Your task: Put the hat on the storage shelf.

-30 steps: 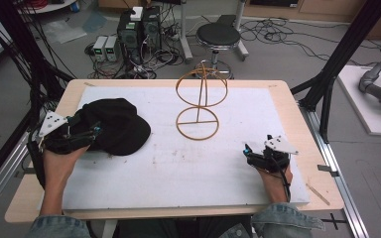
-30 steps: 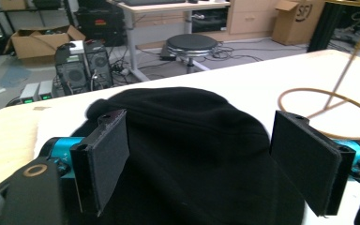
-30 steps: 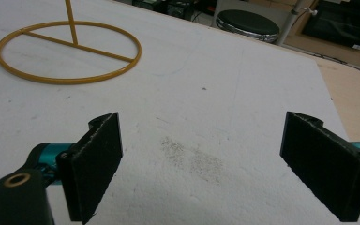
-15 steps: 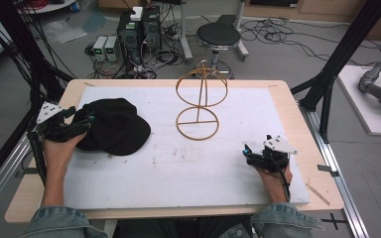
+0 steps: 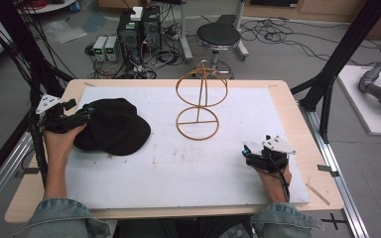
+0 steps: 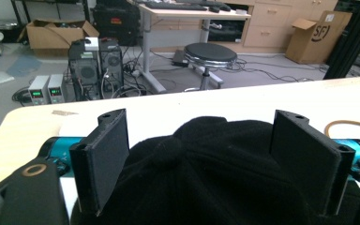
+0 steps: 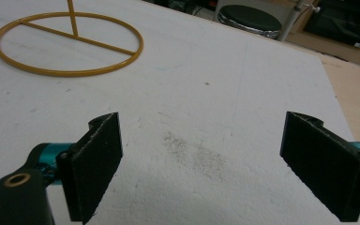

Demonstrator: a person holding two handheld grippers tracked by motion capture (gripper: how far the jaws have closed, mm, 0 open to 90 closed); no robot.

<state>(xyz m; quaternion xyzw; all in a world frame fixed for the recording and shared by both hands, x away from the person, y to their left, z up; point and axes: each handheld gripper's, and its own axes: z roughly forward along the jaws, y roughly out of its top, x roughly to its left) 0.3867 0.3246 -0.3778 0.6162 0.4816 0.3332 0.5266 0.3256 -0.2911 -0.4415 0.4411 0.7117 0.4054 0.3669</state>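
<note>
Left gripper fingers spread wide around black cap, right gripper fingers gaping over bare worktop, yellow wire stand between.

I see even, soft overhead light; the white tabletop reads bright without glare. Shadows are faint and short. The black cap swallows detail, nearly featureless up close. My gripper views blur slightly at the near tool pads, and the high view is soft and grainy.
</note>
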